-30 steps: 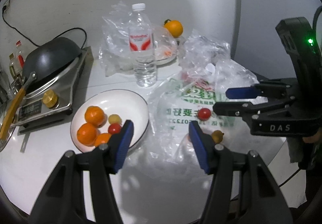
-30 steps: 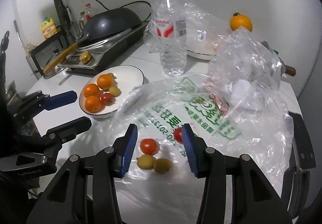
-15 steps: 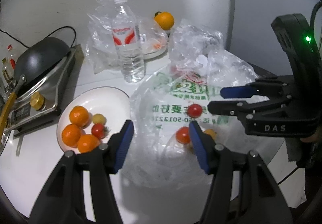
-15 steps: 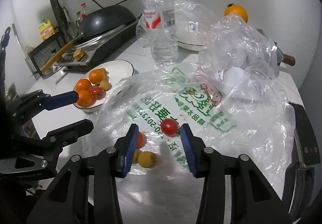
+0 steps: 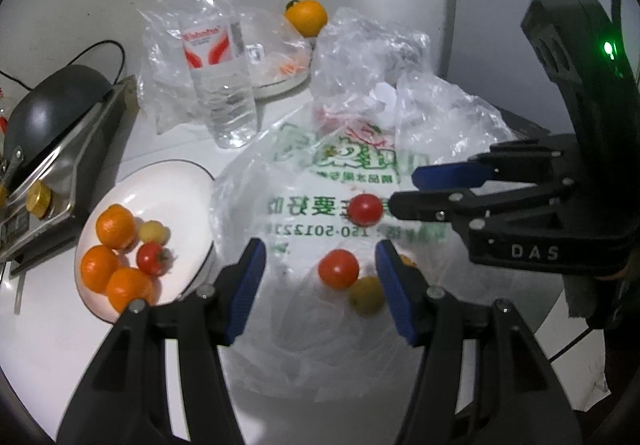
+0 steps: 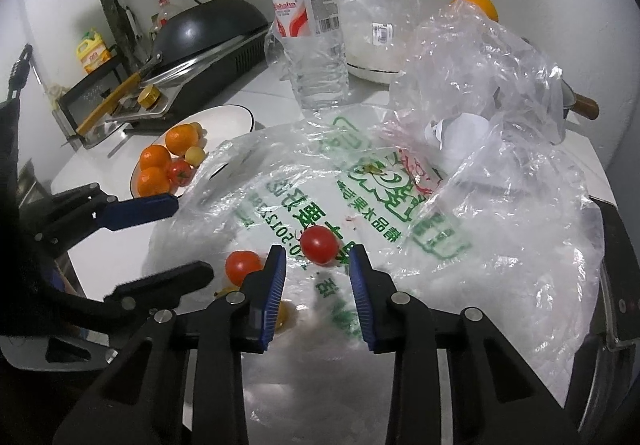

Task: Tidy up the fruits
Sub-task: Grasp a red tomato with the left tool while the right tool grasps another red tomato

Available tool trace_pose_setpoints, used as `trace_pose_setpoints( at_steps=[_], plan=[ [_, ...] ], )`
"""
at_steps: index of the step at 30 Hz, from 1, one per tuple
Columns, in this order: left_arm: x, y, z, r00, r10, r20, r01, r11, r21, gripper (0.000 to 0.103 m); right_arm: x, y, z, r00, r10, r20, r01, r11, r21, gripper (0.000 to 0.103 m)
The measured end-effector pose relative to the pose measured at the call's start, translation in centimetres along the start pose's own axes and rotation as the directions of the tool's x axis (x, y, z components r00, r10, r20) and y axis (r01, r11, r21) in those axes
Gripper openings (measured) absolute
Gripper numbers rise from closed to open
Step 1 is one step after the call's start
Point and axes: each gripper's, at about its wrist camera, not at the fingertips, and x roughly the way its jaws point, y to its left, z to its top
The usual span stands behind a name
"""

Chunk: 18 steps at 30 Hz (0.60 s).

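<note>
A white plate [image 5: 176, 185] [image 6: 236, 117] holds three oranges [image 5: 114, 221], a red tomato [image 5: 152, 258] and a small yellow fruit. On the printed plastic bag [image 5: 320, 181] lie two red tomatoes and small yellow fruits. My left gripper [image 5: 318, 263] [image 6: 160, 241] is open, with one tomato [image 5: 338, 269] [image 6: 242, 266] and a yellow fruit [image 5: 366, 295] between its fingers. My right gripper [image 6: 318, 265] [image 5: 400, 187] is open, its fingertips on either side of the other tomato [image 6: 319, 245] [image 5: 365, 209].
A water bottle [image 5: 218, 57] stands behind the bag, with crumpled clear bags [image 5: 372, 57] and a lone orange [image 5: 306, 17] near the wall. A wok on a stove [image 5: 52, 117] sits at the left. The table's edge is at the right [image 6: 600, 201].
Both grippers have moved forward and down over the bag. The left now frames one tomato and the right has closed in around the other.
</note>
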Motion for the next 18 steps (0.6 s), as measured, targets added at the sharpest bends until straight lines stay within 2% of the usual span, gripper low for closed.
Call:
trace_pose_setpoints(
  at_steps=[10, 18],
  plan=[
    [2.7, -0.5, 0.0, 0.998, -0.020, -0.057, 0.020, 1.000, 0.005, 0.057, 2.0, -0.6, 0.5, 0.999, 0.036, -0.024, -0.036, 0.999, -0.004, 0.035],
    [4.3, -0.3, 0.1, 0.995, -0.028, -0.098, 0.028, 1.000, 0.000, 0.041, 3.5, -0.9, 0.9, 0.997, 0.061, -0.046, -0.062, 0.998, -0.010, 0.034]
  ],
)
